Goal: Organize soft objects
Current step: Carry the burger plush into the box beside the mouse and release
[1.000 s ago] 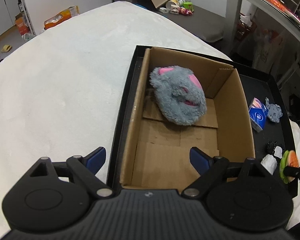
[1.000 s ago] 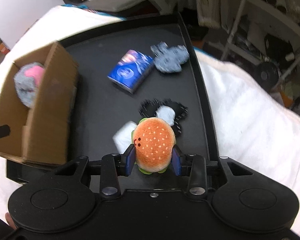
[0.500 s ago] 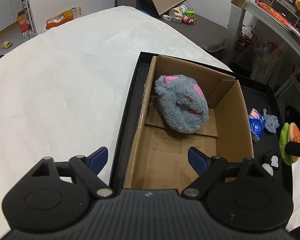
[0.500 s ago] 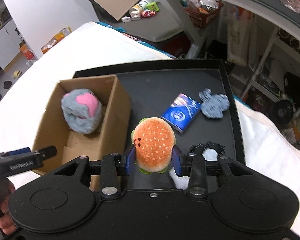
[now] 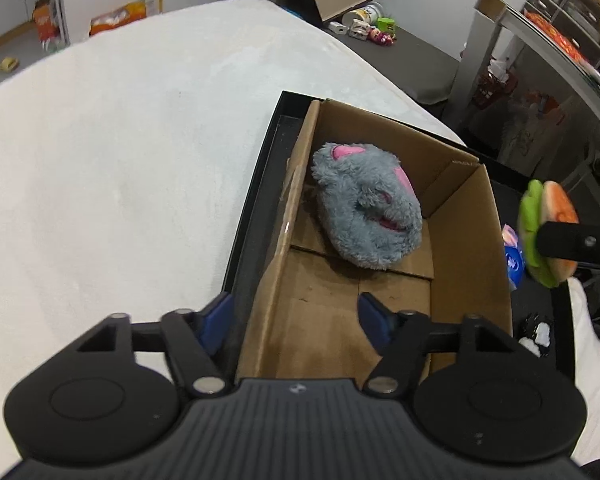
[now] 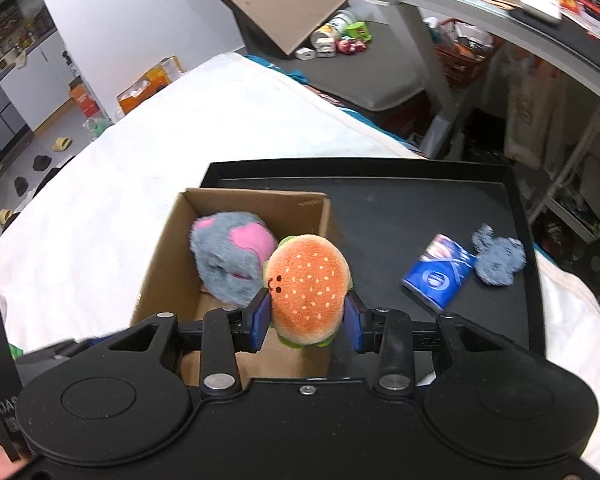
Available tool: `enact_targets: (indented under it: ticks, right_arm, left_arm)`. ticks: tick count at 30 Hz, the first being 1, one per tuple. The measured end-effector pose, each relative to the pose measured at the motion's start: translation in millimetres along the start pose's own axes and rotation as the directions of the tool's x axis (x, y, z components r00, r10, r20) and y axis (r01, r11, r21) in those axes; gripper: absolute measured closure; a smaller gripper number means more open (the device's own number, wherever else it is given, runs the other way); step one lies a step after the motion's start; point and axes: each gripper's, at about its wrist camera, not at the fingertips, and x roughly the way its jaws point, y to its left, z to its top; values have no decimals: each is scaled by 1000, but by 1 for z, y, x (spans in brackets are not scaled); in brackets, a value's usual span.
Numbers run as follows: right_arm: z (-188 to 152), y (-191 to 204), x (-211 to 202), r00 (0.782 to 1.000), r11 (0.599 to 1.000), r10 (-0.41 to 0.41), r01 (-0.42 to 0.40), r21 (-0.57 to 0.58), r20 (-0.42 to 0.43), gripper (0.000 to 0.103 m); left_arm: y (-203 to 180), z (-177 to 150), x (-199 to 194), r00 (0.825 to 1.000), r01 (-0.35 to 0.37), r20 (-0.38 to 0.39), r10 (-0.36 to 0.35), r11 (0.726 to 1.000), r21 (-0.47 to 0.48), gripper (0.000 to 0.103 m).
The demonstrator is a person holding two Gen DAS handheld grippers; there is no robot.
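Note:
My right gripper [image 6: 306, 316] is shut on a plush hamburger [image 6: 308, 284] and holds it in the air above the right wall of the open cardboard box [image 6: 160, 256]. The hamburger also shows in the left wrist view [image 5: 548, 232], beyond the box's right wall [image 5: 468, 240]. A grey and pink plush [image 5: 368, 208] lies inside the box at its far end; it also shows in the right wrist view [image 6: 232, 260]. My left gripper [image 5: 296, 320] is open and empty, straddling the box's near left wall.
The box stands on a black tray [image 6: 420, 208] on a white blanket [image 5: 120, 152]. On the tray right of the box lie a blue packet [image 6: 440, 276], a small grey plush [image 6: 498, 260] and a black and white plush [image 5: 538, 330]. Shelves and clutter stand behind.
My right gripper has carried the hamburger up and left, from above the tray floor to above the box's right wall. My left gripper has drawn back slightly and stayed open.

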Motion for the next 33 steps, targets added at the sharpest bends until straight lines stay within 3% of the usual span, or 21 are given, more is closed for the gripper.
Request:
enact_targets:
  ticks: [10,15,26,33]
  right_arm:
    - [14,24,32,1000,999,6,-7,-33,-9,65]
    - [19,32,45,1000,999,6,-6,-41,-13,63]
    - [28,35,50,999,997,-36,37,-66,25,42]
    - [25,33,42,999,998,-22,23,-66,25,37]
  left_arm:
    - [5,0,3,1000,-6,6,6,1000,-6,70]
    - [9,0,6,1000,-20,4,21,1000,-13,79]
    - [14,3,7,1000,-3,-6,3,1000,-23,81]
    - [9,2,4,1000,-22,0,22,1000,-8,80]
